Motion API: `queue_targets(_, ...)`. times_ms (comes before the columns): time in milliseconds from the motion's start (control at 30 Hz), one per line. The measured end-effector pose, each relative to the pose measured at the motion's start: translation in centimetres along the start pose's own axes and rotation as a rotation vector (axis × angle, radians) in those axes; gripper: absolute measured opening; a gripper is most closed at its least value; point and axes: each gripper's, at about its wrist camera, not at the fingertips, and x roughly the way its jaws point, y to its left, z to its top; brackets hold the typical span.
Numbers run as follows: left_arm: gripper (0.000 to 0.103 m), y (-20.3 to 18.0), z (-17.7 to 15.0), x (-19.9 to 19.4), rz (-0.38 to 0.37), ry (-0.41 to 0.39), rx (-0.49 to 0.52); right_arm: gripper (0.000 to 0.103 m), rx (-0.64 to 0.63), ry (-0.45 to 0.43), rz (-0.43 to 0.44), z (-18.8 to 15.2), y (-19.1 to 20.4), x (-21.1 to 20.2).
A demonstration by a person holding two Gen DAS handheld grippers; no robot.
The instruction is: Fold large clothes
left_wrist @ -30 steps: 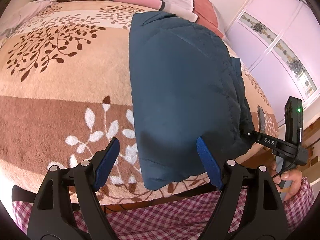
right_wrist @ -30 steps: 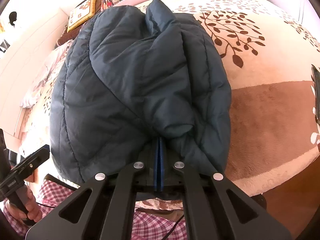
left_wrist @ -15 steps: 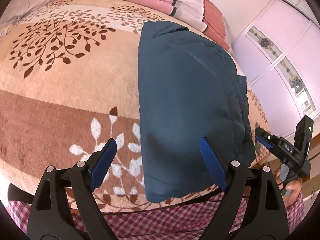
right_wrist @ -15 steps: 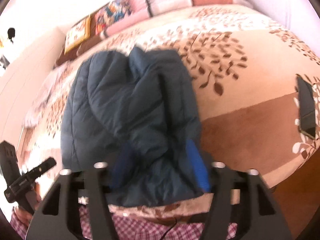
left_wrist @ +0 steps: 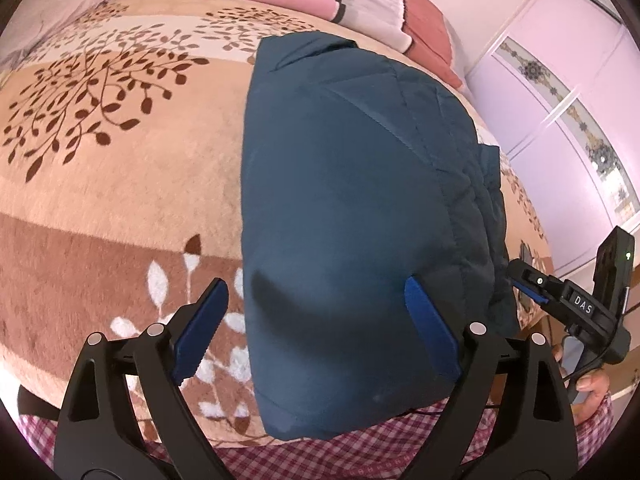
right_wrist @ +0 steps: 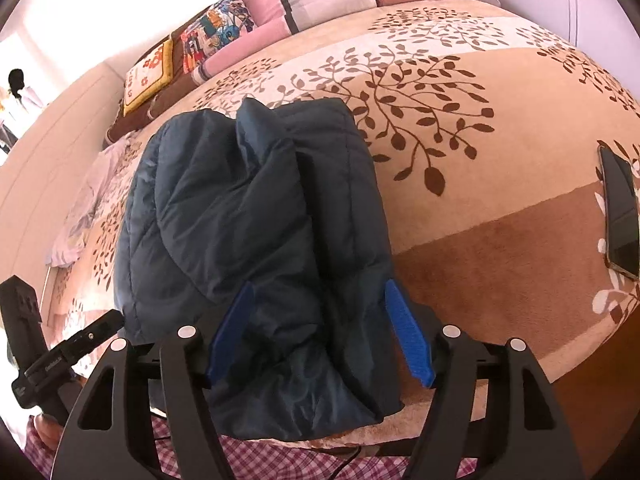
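A dark blue padded jacket [left_wrist: 352, 208] lies folded lengthwise on the bed, its near end hanging over the bed's edge. My left gripper [left_wrist: 316, 292] hovers above that near end with its jaws opening. One pad is over the jacket and the other over the blanket, and neither presses on anything. The jacket [right_wrist: 248, 216] shows thick, puffy layers in the right wrist view. My right gripper [right_wrist: 319, 286] has its jaws opening too. A bulge of jacket sits between the blue pads, which stand clear of it. Each gripper shows at the edge of the other's view.
The bed carries a tan and brown leaf-patterned blanket [left_wrist: 104, 152]. Pillows and cushions [right_wrist: 224, 36] are piled at its head. A dark phone [right_wrist: 622, 216] lies on the blanket to the right. Lilac wardrobe doors [left_wrist: 568, 92] stand beyond. A person's checked clothing [left_wrist: 320, 456] is at the near edge.
My right gripper has gone from shut on the jacket's near fold to wide apart, letting it go and drawing back and up. The left gripper has spread slightly wider and shifted a little.
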Motion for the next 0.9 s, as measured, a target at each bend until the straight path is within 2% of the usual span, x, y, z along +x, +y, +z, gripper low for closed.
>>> queue_targets(533, 0.095, -1.0, 0.5, 1.4, -0.021, 0.022, 0.012, 0.081, 0.060, 0.068, 0.033, 0.9, -1.6, 2.8)
queue_targets(900, 0.096, -0.7, 0.6, 1.8, -0.035, 0.032, -0.004, 0.085, 0.150, 0.115, 0.112, 0.5, -3.3, 4.2)
